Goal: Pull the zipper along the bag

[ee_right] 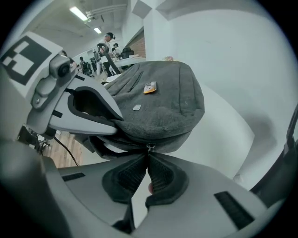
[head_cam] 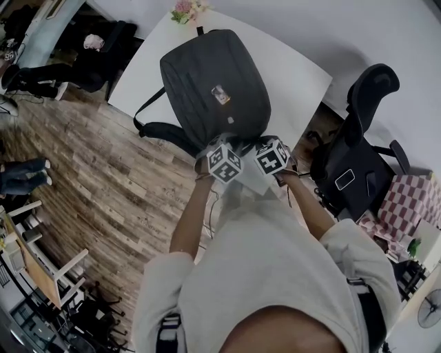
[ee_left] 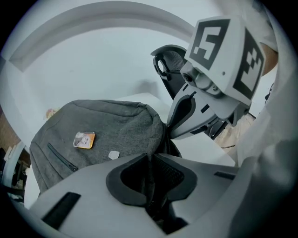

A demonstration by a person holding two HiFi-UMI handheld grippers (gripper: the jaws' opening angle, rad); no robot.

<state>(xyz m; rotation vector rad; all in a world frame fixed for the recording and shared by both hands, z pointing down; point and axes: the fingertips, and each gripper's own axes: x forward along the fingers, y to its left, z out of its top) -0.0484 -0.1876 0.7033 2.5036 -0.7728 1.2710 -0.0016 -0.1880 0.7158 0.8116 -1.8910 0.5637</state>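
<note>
A dark grey backpack (head_cam: 210, 83) lies flat on the white table (head_cam: 296, 76), with an orange tag (head_cam: 220, 94) on its face. Both grippers work at its near end, side by side. My left gripper (ee_left: 151, 163) is shut on a dark fold of fabric at the backpack's (ee_left: 102, 132) edge. My right gripper (ee_right: 149, 153) is shut on the small metal zipper pull (ee_right: 149, 148), right under the backpack's (ee_right: 163, 102) rounded end. In the head view the left gripper (head_cam: 227, 148) and right gripper (head_cam: 265, 146) almost touch each other; their fingertips are hidden beneath the marker cubes.
A black office chair (head_cam: 358, 152) stands just right of the table. Pink flowers (head_cam: 185, 10) sit at the table's far edge. The bag's shoulder straps (head_cam: 155, 127) hang over the left edge above the wooden floor (head_cam: 103, 179). People (ee_right: 106, 51) stand far off.
</note>
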